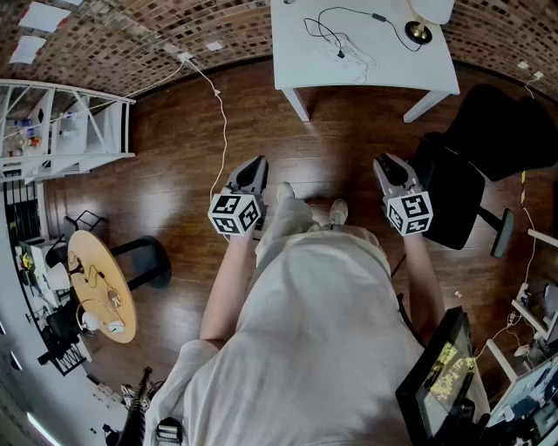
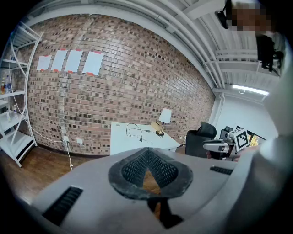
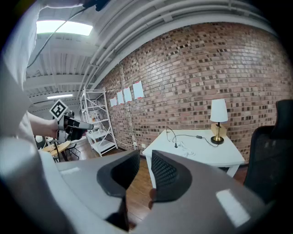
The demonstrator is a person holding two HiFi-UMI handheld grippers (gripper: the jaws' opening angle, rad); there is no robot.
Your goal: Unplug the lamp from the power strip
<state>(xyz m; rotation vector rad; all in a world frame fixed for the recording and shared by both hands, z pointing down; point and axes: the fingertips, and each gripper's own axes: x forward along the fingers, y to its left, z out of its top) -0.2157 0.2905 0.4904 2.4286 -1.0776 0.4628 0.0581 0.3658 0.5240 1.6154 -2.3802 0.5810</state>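
Note:
The lamp (image 1: 420, 31) with a white shade stands at the far right of a white table (image 1: 296, 74), also visible in the left gripper view (image 2: 165, 117) and the right gripper view (image 3: 219, 112). Its black cord (image 1: 330, 24) loops across the tabletop to a plug beside a white cable tangle (image 1: 359, 57); I cannot make out a power strip clearly. Both grippers hover over the wooden floor, well short of the table. My left gripper (image 1: 255, 162) (image 2: 146, 150) has its tips together and holds nothing. My right gripper (image 1: 384, 161) (image 3: 145, 157) shows a narrow gap, with nothing in it.
A black office chair (image 1: 488, 139) stands right of the table. White shelving (image 1: 78, 122) lines the left wall. A white cable (image 1: 222, 122) trails from the wall across the floor. A round wooden table (image 1: 100, 283) sits at the left, a monitor (image 1: 440, 370) at the lower right.

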